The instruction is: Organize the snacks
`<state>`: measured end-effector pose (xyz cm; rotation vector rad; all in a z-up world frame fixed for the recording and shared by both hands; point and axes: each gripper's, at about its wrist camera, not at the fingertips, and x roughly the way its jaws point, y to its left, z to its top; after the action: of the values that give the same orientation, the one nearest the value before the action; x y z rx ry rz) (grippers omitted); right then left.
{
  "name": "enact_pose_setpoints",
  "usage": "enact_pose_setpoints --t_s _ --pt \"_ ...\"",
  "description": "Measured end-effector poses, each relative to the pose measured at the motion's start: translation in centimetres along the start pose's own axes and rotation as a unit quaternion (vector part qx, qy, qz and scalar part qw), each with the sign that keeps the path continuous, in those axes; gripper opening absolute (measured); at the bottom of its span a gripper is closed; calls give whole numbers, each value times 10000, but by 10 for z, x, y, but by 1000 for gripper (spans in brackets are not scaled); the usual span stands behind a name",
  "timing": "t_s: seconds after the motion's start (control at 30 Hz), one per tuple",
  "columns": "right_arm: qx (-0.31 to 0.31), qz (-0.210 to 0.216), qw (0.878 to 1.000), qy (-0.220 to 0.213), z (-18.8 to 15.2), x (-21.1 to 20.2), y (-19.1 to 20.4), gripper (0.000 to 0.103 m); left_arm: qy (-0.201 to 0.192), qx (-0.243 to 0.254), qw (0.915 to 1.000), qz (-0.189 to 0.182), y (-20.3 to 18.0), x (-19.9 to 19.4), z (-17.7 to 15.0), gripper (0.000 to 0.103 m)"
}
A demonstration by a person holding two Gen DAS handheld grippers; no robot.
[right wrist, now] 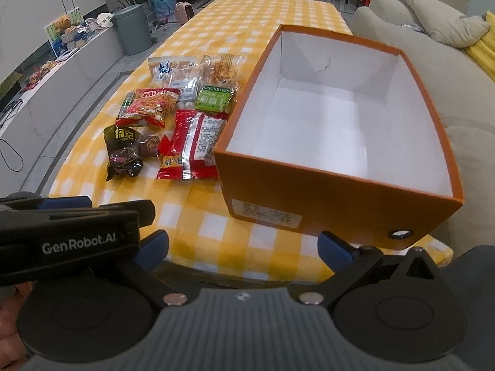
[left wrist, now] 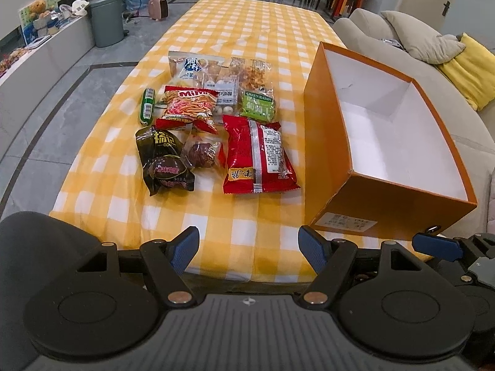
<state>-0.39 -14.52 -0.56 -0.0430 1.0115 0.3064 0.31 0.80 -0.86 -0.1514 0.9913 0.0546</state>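
Note:
Several snack packets lie in a cluster on the yellow checked tablecloth: a big red bag, a Mimi noodle bag, a green raisin pack, dark wrapped items, a green tube and clear bags behind. To their right stands an orange box, white inside with nothing in it. My left gripper hangs open near the table's front edge, well short of the snacks. My right gripper is open before the box.
A beige sofa with cushions runs along the table's right side. At the far left are a grey bin, a low ledge with toys and a small pink heater. Dark chairs stand beyond the table's far end. The left gripper's body crosses the right view's lower left.

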Motion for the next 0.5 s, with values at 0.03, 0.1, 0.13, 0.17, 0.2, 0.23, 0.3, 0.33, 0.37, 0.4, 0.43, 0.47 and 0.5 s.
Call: enact_pose_setpoints --t_s 0.03,0.1,0.13,0.17,0.2,0.23,0.3,0.33,0.37,0.4,0.43,0.47,0.5 --pt "4 7 10000 9 0 1 0 100 -3 22 10000 13 -1 0 0 86" --pt "-5 -5 10000 33 -1 1 0 100 21 13 10000 18 -1 1 0 86" --pt "-7 -10 10000 35 -1 1 0 100 47 -5 10000 1 0 2 0 86" --pt "-5 -10 10000 39 -1 1 0 100 77 -27 10000 -21 1 2 0 86" --pt "0 -4 10000 45 -1 2 0 100 89 -33 9999 -33 1 3 0 86" --pt "7 5 10000 57 -1 2 0 100 96 -21 9999 -37 1 3 0 86" --pt "3 14 10000 80 -1 3 0 100 103 1 9999 -13 1 4 0 86" --pt "-7 2 10000 87 -1 3 0 100 108 5 9999 -1 1 4 0 86" --pt "-14 -11 10000 95 -1 3 1 100 115 5 9999 0 1 4 0 86" --pt "-18 -18 9999 101 -1 3 1 100 124 -8 9999 -10 2 4 0 86" --pt "-18 -16 9999 108 -1 4 1 100 136 -29 9999 -30 3 4 0 86" --pt "-12 -6 9999 114 -1 4 1 100 144 -48 9999 -44 3 4 -1 86" --pt "-6 2 9999 118 -1 4 1 100 144 -50 9999 -50 4 4 -1 86"
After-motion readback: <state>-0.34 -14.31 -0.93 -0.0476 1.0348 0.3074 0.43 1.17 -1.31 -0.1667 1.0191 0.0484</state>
